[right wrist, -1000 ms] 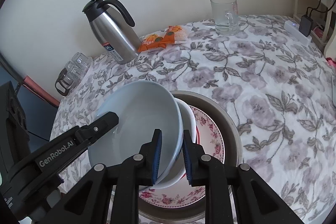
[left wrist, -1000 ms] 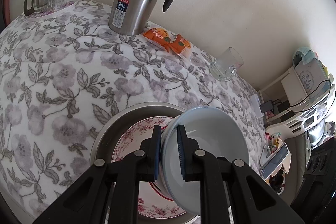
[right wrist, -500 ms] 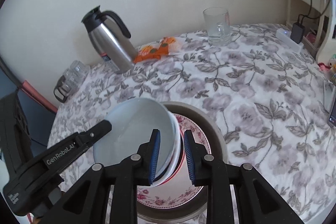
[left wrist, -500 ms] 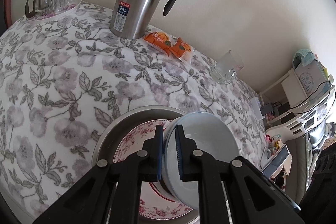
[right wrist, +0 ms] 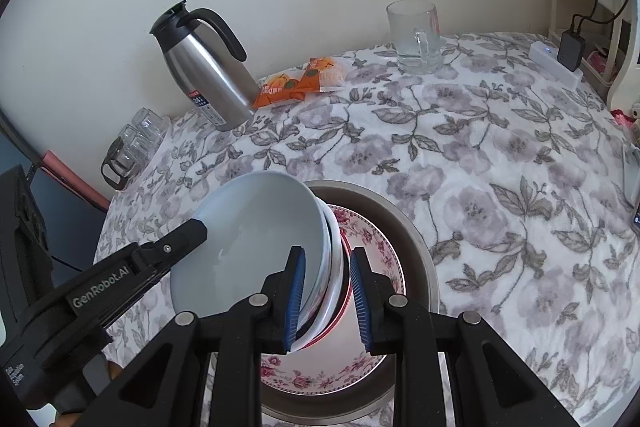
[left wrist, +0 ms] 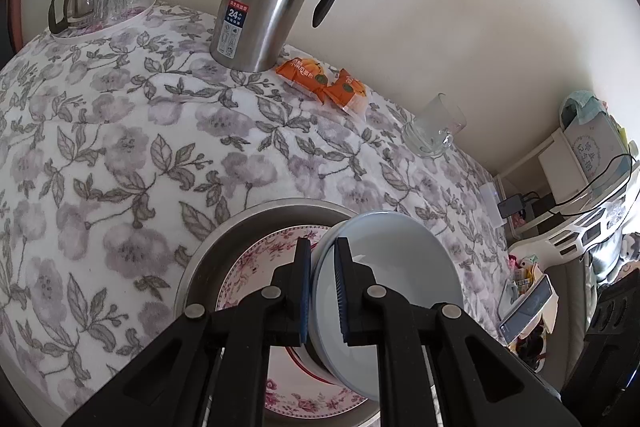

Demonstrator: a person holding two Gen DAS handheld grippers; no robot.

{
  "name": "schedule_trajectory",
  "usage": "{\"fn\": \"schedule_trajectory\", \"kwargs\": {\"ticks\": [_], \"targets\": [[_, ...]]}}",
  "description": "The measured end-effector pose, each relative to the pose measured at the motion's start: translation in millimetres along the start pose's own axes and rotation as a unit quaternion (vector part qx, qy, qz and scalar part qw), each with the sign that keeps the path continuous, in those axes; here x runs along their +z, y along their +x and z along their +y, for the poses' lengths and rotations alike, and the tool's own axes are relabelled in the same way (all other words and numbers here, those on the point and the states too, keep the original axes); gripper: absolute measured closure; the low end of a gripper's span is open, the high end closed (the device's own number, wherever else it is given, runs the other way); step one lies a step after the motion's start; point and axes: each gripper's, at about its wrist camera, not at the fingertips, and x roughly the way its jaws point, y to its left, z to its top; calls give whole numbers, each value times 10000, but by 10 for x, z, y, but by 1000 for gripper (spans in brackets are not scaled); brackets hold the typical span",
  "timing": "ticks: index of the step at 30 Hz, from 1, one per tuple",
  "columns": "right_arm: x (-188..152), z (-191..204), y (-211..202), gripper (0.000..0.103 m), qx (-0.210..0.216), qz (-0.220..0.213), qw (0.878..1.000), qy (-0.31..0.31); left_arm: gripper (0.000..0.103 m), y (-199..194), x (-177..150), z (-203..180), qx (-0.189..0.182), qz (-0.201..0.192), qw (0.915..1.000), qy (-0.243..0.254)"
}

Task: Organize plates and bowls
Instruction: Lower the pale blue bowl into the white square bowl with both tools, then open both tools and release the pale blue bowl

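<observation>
While I hold both tools steady, the floral-cloth surface (right wrist: 500, 155) carries a metal basin (right wrist: 416, 247) with a rose-patterned plate (right wrist: 380, 259) inside. Above it, tilted on edge: stacked bowls, pale blue bowl (right wrist: 260, 227) topmost. My left gripper (left wrist: 323, 287) fingers pinch its rim; my right gripper (right wrist: 326, 301) fingers straddle the stack's opposite rim, whether gripping I cannot tell.

Tilted pale-blue bowl (left wrist: 400, 287) over floral plate (left wrist: 256, 267), perhaps nested.

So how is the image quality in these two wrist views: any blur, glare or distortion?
Left wrist: sharp, strong fisheye bending of the table, soft daylight sheen on the steel jug. Right wrist: also sharp, dark corners, mild highlight inside the pale bowl, no harsh shadows.
</observation>
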Motion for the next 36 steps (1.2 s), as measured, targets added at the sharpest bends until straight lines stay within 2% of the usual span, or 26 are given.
{"fn": "schedule_trajectory", "kwargs": {"ticks": [11,13,15,16,17,18,19,21,25,27,30,32,34,36], "targets": [[-1,17,-67,78,-34,-82,9999,-67,90,-180,33,2,42,-212,9997,-80],[-2,20,-66,78,-56,-71,9999,-72,87,-207,41,0,113,-255,9996,-67],[-5,25,-47,78,-90,-27,9999,-93,69,-231,46,6,185,-299,9994,-66],[-8,21,-37,74,-127,-11,9999,-92,63,-239,47,10,214,-314,9992,-78],[-11,17,-29,67,-179,-8,9998,-95,53,-248,50,18,262,-329,9991,-100],[-13,15,-26,62,-237,-11,9997,-105,47,-255,52,27,302,-332,9989,-112],[-14,10,-32,52,-305,-32,9995,-120,45,-257,53,30,347,-327,9988,-122],[-13,14,-41,49,-350,-66,9992,-153,36,-255,49,51,490,-301,9982,-183],[-23,5,-47,28,-413,-108,9989,-165,31,-256,31,104,693,-302,9968,-247],[-35,8,-38,21,-478,-110,9986,-200,22,-275,12,127,795,-344,9959,-245],[-50,18,-33,12,-500,-107,9984,-256,14,-315,-15,152,850,-429,9952,-236],[-64,29,-42,0,-528,-137,9981,-298,12,-342,-35,163,905,-498,9944,-215],[-81,49,-62,0,-564,-179,9976,-353,5,-360,-60,176,996,-516,9935,-180],[-95,66,-81,0,-568,-207,9974,-390,4,-380,-96,194,1042,-540,9930,-165]]}}
